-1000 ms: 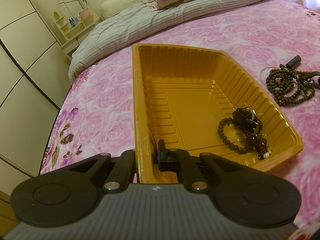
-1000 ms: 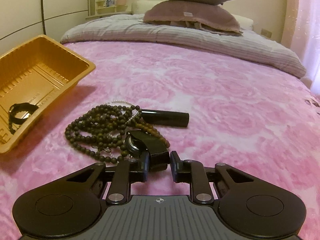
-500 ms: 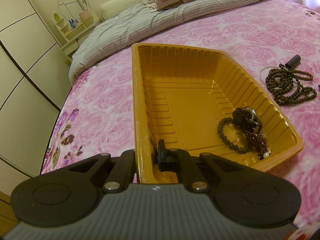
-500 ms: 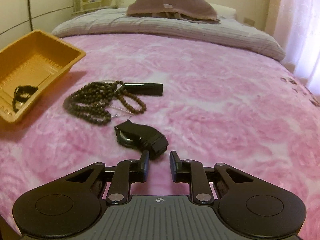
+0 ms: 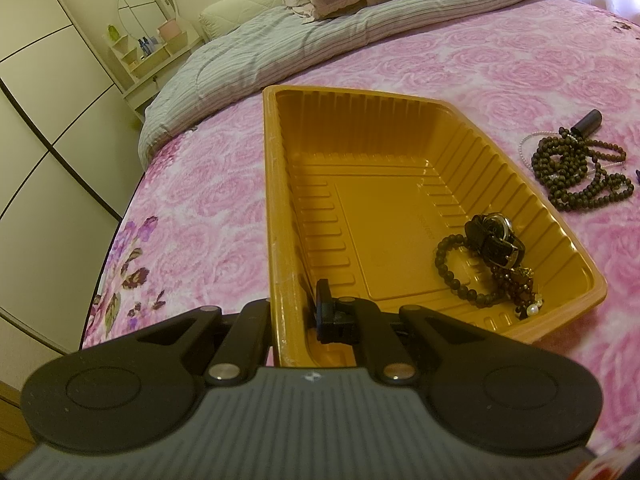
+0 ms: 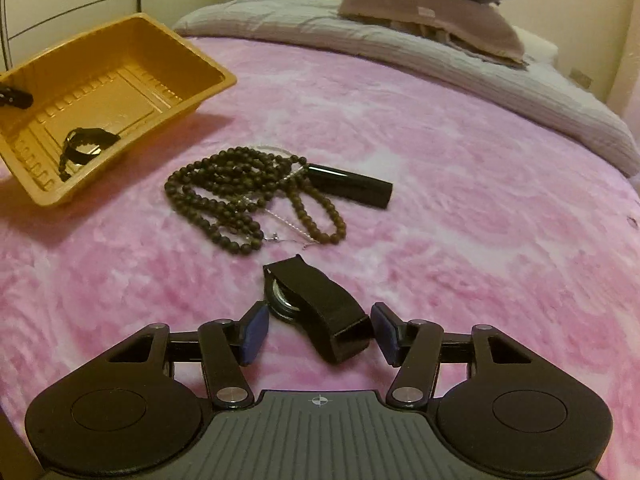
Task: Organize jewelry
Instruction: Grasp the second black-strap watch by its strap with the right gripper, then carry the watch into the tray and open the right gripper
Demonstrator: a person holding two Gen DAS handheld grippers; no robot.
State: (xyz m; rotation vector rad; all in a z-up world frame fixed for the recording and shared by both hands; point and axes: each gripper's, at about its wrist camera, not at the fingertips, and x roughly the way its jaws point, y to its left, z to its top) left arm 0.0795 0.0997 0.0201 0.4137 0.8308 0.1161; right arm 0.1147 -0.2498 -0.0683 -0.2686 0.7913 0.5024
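left gripper (image 5: 296,312): clamped on orange tray (image 5: 280,200) side wall
right gripper (image 6: 316,334): jaws opening, black watch (image 6: 316,308) between, lying on pink bedspread (image 6: 460,220)
bead necklaces (image 6: 240,196): beside tray

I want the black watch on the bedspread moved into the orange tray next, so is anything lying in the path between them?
Yes: the pile of dark bead necklaces and a black tube lie on the bedspread between the black watch and the orange tray. Lifting the watch over them should clear both.
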